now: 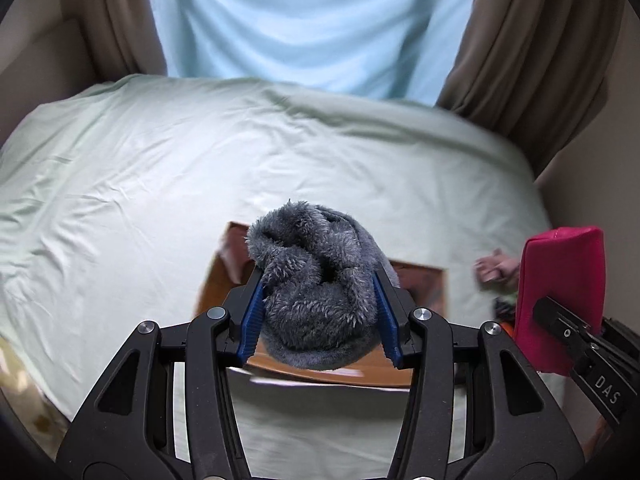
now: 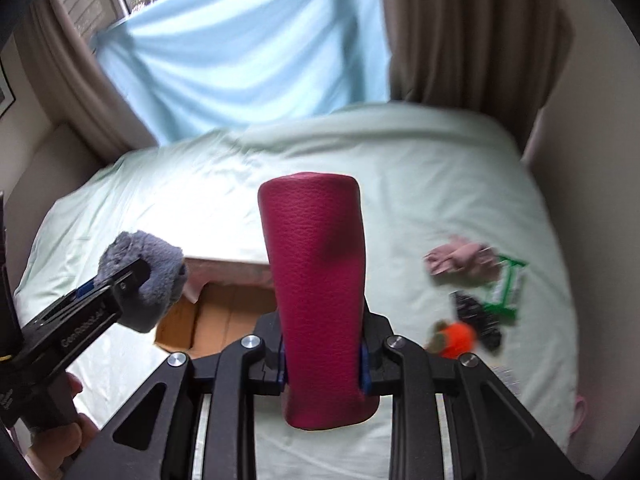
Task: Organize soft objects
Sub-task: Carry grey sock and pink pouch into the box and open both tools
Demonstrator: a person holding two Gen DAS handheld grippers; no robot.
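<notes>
While we hold the grey fuzzy bundle point(image 1: 316, 280) pinched in the left gripper point(image 1: 320, 312) above the open cardboard box point(image 2: 216, 312), the right gripper point(image 2: 322, 364) clamps the magenta pouch point(image 2: 316, 292) upright just beside it. Both loads crowd one opening — they could collide, or the slick pouch could slide out. Around lies the pale green bed sheet point(image 1: 160, 184), other soft items point(image 2: 468, 304) and brown curtains point(image 1: 532, 52).

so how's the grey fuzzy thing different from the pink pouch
The grey fuzzy thing is shaggy and crumpled; the pink pouch is smooth, grained and holds a firm rounded shape. The fuzzy thing is in the left gripper, the pouch in the right gripper. Both are held above the cardboard box.
</notes>
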